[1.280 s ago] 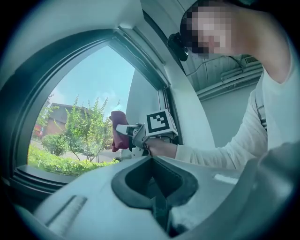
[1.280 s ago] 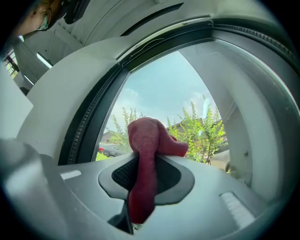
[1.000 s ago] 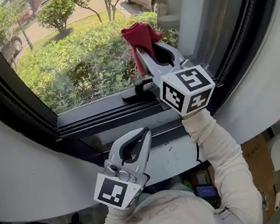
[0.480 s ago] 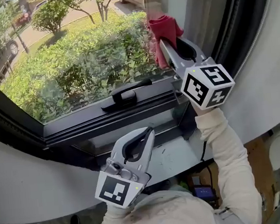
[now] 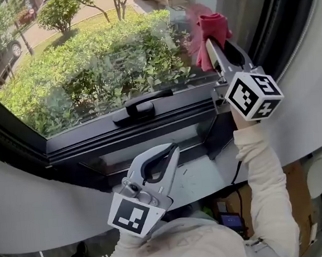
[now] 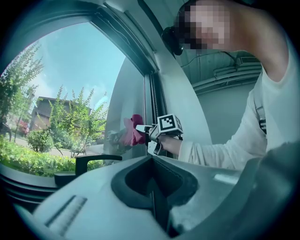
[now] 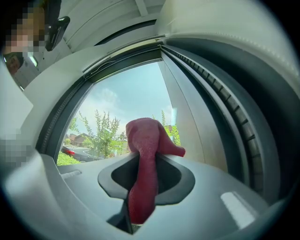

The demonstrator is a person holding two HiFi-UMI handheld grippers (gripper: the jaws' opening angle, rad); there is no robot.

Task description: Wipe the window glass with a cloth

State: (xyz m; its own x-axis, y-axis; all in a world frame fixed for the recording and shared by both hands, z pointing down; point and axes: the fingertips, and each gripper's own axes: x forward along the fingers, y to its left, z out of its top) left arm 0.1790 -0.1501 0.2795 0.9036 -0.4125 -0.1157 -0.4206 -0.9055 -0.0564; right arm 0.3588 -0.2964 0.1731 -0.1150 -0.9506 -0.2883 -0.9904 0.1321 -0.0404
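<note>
Two grippers work at one pane. The window glass (image 5: 99, 63) fills the upper left of the head view, with hedge and road showing through it. No view shows which parts are already clean, so treat the wipe as under way with an unknown share left. The broad left stretch of the pane probably still needs passes.

The dark window frame (image 5: 122, 137) runs beneath the glass and up its right side, and the pale sill (image 5: 202, 177) lies below it. Your right gripper (image 5: 212, 41) is raised to the pane's right edge, close to the frame's upright, with its jaws clamped on the cloth. Your left gripper (image 5: 173, 148) hangs low over the sill, well apart from the glass, its jaws together with nothing between them. The black handle (image 5: 142, 105) sits on the lower rail, between the two grippers.

The red cloth (image 5: 213, 28) is bunched at the tips of the right jaws and appears pressed to the glass, with a faint reddish reflection beside it. The right gripper view shows it trailing down through the hollow of the jaws.

A second ago the cloth and your right gripper stood just above the handle, nearer the pane's middle. They have since moved rightward and upward to the edge, while your left gripper has barely shifted
</note>
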